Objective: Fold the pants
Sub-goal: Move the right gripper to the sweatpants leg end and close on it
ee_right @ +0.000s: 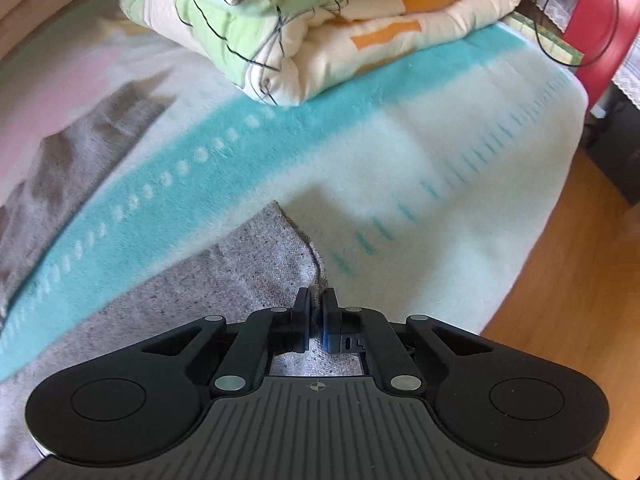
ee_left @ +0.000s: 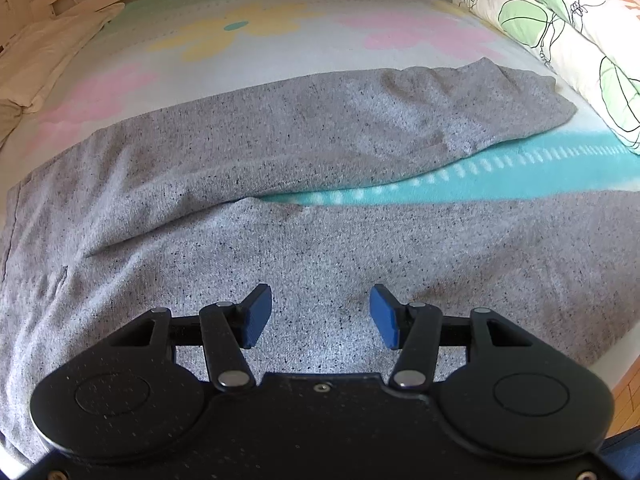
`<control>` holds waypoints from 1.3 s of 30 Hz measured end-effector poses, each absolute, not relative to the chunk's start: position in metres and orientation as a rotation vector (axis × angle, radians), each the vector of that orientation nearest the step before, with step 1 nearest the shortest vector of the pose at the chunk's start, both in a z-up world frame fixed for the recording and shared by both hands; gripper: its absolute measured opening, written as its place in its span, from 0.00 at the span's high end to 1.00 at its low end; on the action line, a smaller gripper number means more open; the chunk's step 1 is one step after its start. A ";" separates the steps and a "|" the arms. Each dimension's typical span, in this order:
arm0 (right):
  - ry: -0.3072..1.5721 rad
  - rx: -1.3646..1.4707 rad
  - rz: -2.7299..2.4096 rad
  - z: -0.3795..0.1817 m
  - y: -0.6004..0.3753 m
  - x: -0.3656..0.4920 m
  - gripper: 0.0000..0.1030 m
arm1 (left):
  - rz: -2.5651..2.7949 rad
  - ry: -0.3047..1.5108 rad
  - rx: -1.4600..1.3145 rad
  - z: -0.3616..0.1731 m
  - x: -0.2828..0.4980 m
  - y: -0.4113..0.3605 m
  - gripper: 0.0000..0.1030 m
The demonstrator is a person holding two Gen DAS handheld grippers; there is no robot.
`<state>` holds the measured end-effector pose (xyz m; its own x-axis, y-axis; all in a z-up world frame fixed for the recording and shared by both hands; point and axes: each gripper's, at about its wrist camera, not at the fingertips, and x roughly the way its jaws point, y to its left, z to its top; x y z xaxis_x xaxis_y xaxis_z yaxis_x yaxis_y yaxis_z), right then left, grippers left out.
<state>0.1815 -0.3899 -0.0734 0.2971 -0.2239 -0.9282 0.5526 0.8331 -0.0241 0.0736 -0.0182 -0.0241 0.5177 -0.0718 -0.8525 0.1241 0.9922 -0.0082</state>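
Grey speckled pants [ee_left: 280, 152] lie spread flat on the bed, waist at the left, two legs running right with a gap of teal blanket between them. My left gripper [ee_left: 320, 312] is open and empty, hovering over the near leg close to the crotch. In the right wrist view my right gripper [ee_right: 316, 312] is shut on the hem end of the near pant leg [ee_right: 264, 264], which is pinched and slightly lifted. The far leg [ee_right: 80, 152] lies at the left, blurred.
A folded floral quilt [ee_right: 320, 20] sits at the far right of the bed, also in the left wrist view [ee_left: 560, 32]. A beige pillow [ee_left: 48, 52] lies at the far left. The bed edge and wooden floor [ee_right: 560, 300] are to the right, with a red chair [ee_right: 604, 20] beyond.
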 end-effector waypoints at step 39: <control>1.046 0.228 -0.171 -0.052 -0.209 0.468 0.58 | 0.169 1.049 -0.116 0.011 0.214 0.112 0.40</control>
<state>0.4678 -0.2093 -0.0518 0.4915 -0.0309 -0.8703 0.2472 0.9632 0.1055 0.2140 0.1121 0.0115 0.4876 0.0837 -0.8690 -0.1937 0.9810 -0.0143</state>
